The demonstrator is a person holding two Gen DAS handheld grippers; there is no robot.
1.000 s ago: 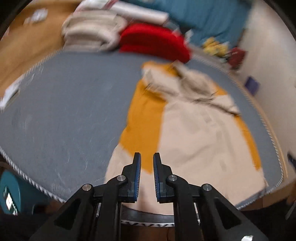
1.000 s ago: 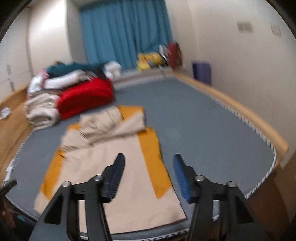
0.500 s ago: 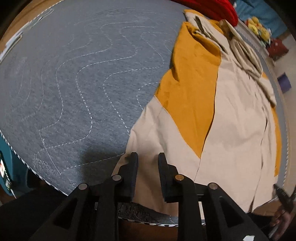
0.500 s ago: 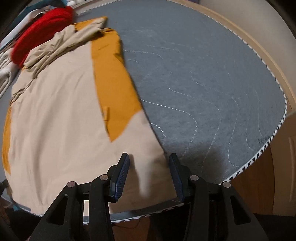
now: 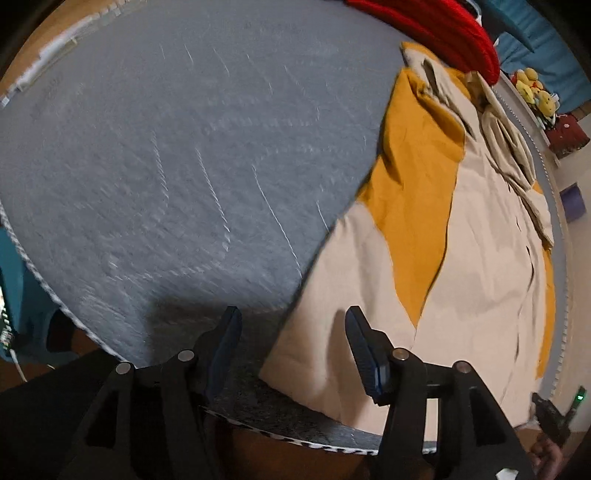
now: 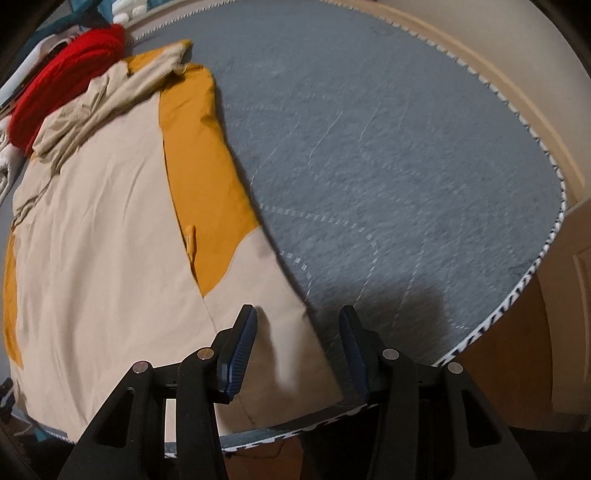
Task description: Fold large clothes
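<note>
The left gripper pointed down over the near corner of a beige and orange garment, which lay flat on a grey quilted mat. Its jaws were opening, with the corner's edge between them, not pressed. A red fabric pile lay beyond.

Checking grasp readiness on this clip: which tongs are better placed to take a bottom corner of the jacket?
Right. The right tongs already straddle the jacket hem's corner edge. The left tongs, jaws opening, also bracket their corner, but mostly over grey mat.
</note>
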